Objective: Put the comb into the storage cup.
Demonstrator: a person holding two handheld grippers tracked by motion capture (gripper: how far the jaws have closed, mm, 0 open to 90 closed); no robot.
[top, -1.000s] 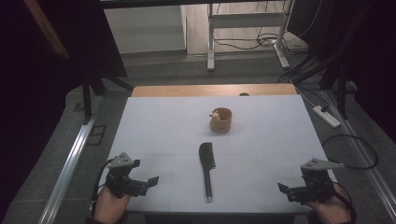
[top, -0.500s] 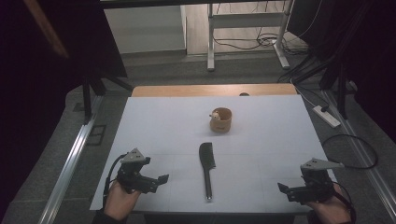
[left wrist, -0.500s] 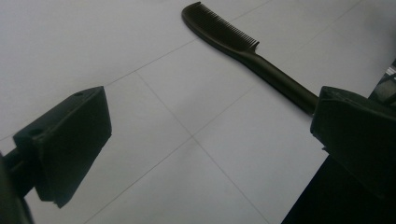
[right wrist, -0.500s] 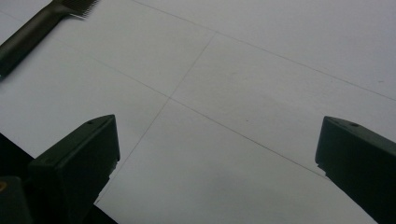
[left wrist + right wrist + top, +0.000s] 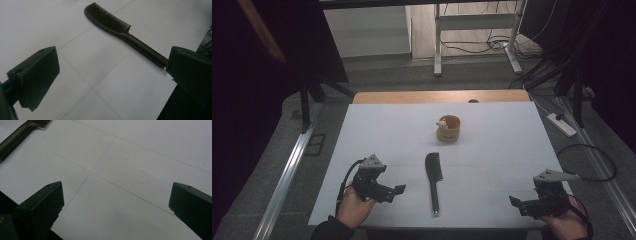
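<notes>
- The desk point(image 5: 377, 130) has a white top; a brown strip runs along its far edge; there is a lot of bare white room on both sides of the comb point(image 5: 433, 177).
- The comb lies flat near the front middle of the desk, between the two grippers; the cup point(image 5: 448, 128) stands farther back, well apart from the comb.
- The left gripper point(image 5: 398, 190) is near the front left of the desk, held in a hand point(image 5: 353, 209) that comes up from the bottom; it points to the right, at the comb's handle; its fingers point(image 5: 37, 75) are wide open and hold nothing.
- In the left gripper view the comb's handle end sits just by the far finger; I cannot tell if they touch.
- The right gripper point(image 5: 517, 202) is at the front right corner, close to the desk's front edge; it points left, at the comb; it is well apart from the comb; its fingers point(image 5: 42, 205) are wide open with only bare desk between them.
- The comb's long side runs from front to back; the handle end points to the front edge; the end with teeth points to the cup; the teeth face right in the high view.
</notes>
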